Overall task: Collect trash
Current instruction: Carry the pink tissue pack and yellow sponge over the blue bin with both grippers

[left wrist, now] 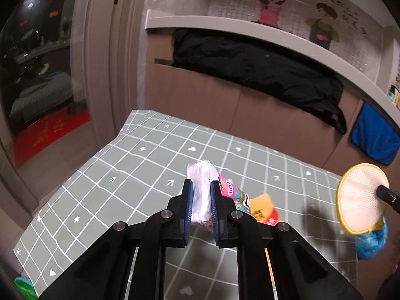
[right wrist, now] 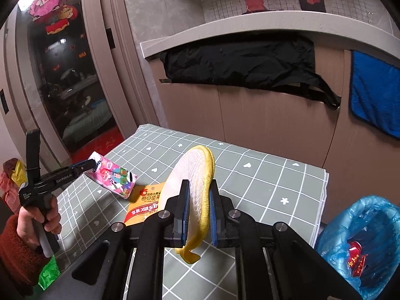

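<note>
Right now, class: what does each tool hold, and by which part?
The left tool grips the pink tissue pack by its clear plastic end. The right tool pinches the round yellow-rimmed mesh pad across its lower edge.

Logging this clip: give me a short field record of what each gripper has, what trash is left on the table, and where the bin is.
left gripper: shut on a pink tissue pack, lifted off the table
right gripper: shut on a round yellow-rimmed mesh pad, held upright
left on table: orange snack packet, lying flat on the grid tablecloth
bin: blue-lined trash bag, off the table's right edge, red wrapper inside
</note>
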Motion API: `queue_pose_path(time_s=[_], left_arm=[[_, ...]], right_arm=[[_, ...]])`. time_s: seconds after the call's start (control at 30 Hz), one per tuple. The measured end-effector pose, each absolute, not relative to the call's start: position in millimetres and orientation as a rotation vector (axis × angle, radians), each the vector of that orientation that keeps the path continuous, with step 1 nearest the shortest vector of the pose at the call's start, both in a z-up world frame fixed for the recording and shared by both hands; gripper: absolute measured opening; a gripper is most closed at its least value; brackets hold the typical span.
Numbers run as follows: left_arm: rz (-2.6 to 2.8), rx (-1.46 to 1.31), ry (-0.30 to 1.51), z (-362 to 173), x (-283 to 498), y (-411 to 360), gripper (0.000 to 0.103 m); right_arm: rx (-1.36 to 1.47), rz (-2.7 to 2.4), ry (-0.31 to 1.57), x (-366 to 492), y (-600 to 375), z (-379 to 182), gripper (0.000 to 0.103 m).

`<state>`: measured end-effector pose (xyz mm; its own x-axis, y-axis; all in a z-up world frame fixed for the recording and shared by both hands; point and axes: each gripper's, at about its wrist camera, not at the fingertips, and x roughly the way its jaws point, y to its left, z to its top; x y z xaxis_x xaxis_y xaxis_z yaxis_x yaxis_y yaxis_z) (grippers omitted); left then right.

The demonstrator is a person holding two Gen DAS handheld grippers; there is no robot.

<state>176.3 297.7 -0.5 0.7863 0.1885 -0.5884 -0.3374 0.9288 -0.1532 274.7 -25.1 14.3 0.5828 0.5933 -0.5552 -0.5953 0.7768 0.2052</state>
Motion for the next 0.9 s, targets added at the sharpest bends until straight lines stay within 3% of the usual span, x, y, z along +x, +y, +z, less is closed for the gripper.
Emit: queue_pose_path(time_s=[0.5, 0.9], left_arm=[[0.158, -0.138, 0.483, 61, 169, 218, 0.014], [-0.042, -0.07, 0.422, 94, 204, 110, 0.014]], right_arm=[[0.027, 0.648, 0.576, 259, -59, 32, 0.012], [0.04, 0.526, 0.453, 249, -132, 66, 0.012]])
